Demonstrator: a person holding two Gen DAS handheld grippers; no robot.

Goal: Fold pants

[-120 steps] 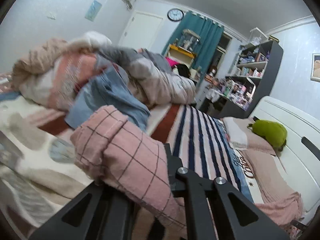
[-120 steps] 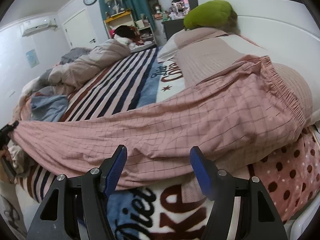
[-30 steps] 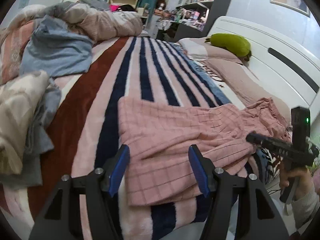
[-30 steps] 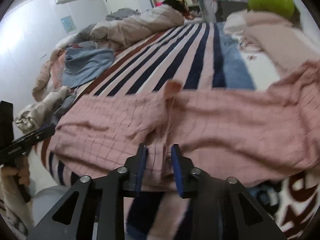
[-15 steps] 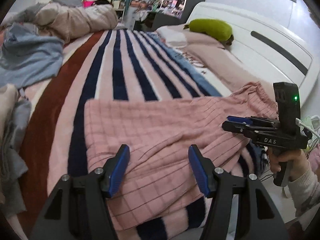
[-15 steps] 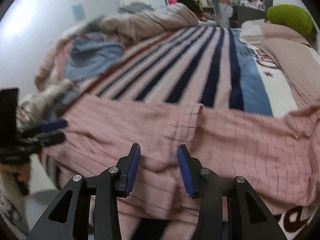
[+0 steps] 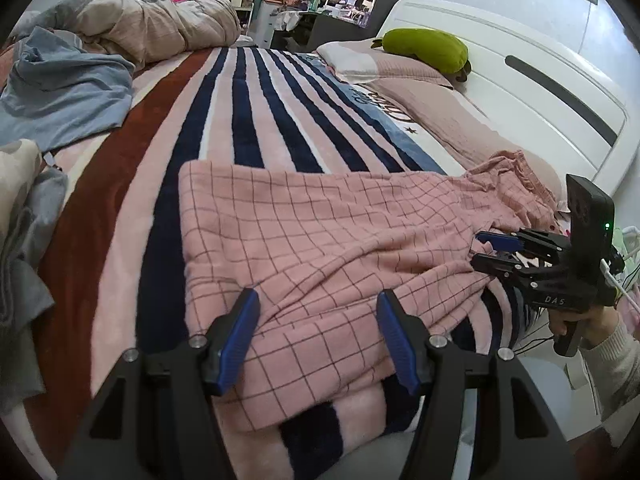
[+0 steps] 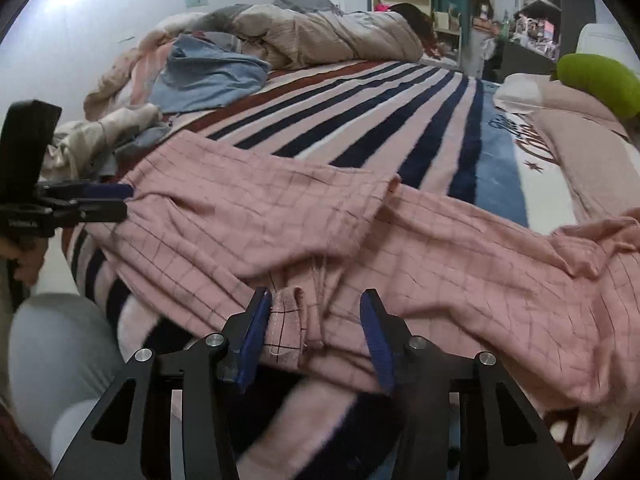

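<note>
Only right wrist shows pants (image 8: pixel 360 240) hem fold.

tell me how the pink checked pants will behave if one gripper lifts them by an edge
The pink checked pants would likely sag and drape, since they lie rumpled. They look light and thin. The fold would probably slide apart on the striped blanket.

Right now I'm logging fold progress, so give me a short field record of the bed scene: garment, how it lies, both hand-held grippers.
garment: pink checked pants
lie: spread across the striped blanket, one layer folded over, waistband toward the headboard
left hand-held gripper: open above the hem end, holding nothing
right hand-held gripper: jaws just opened, a fabric fold between them, not pinched
beside: blue garment, green pillow
</note>
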